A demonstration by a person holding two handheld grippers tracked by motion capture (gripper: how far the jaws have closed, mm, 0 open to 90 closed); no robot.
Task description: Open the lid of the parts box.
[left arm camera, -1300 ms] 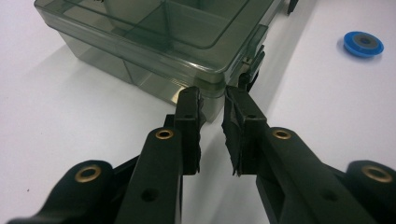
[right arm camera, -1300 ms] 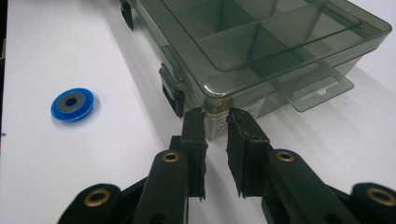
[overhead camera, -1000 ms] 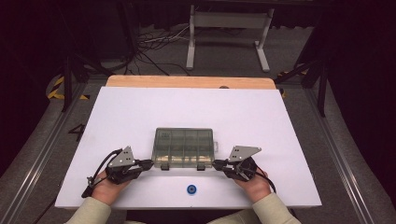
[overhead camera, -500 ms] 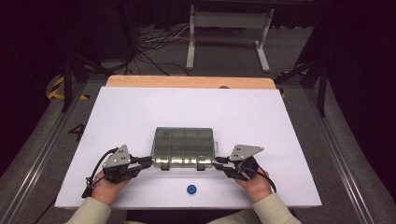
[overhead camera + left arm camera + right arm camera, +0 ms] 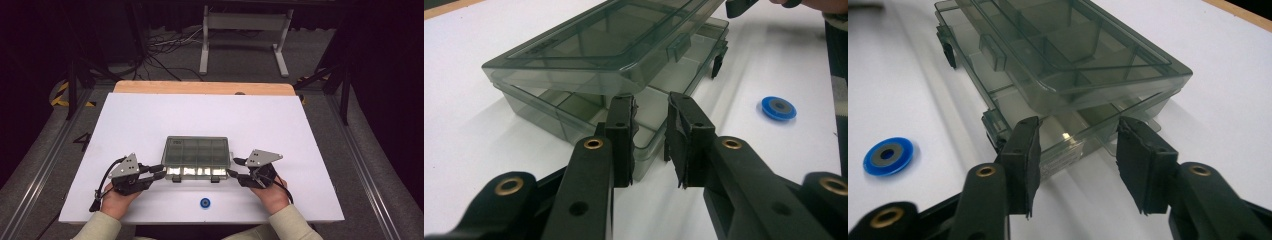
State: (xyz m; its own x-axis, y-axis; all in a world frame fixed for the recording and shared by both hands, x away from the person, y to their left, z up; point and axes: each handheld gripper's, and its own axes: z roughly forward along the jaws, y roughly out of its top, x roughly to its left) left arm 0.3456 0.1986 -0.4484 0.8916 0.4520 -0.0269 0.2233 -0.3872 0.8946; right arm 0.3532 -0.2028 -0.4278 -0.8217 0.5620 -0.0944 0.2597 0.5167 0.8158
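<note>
Smoke-tinted clear plastic describes the compartment box (image 5: 197, 158), which sits on the white table (image 5: 300, 130) near the person's edge, midway between the two hands, its long axis running left to right across the table. Its lid (image 5: 614, 35) stands slightly raised at the near side, with a visible gap above the tray in both gripper views. The left gripper (image 5: 159, 172) points inward at the box's near-left corner and the right gripper (image 5: 235, 168) points inward at its near-right corner; each is about equally close to its own end. Both sets of jaws have just been opening: the left pads (image 5: 621, 131) stand parted around the tray's corner edge without pressing it, and the right pads (image 5: 1024, 155) stand wider apart at the opposite corner, likewise released. A blue disc (image 5: 205, 202) lies on the table nearer the person, apart from the box. Judgement: the box is reachable from both ends, so either hand can act on the lid's near edge.
</note>
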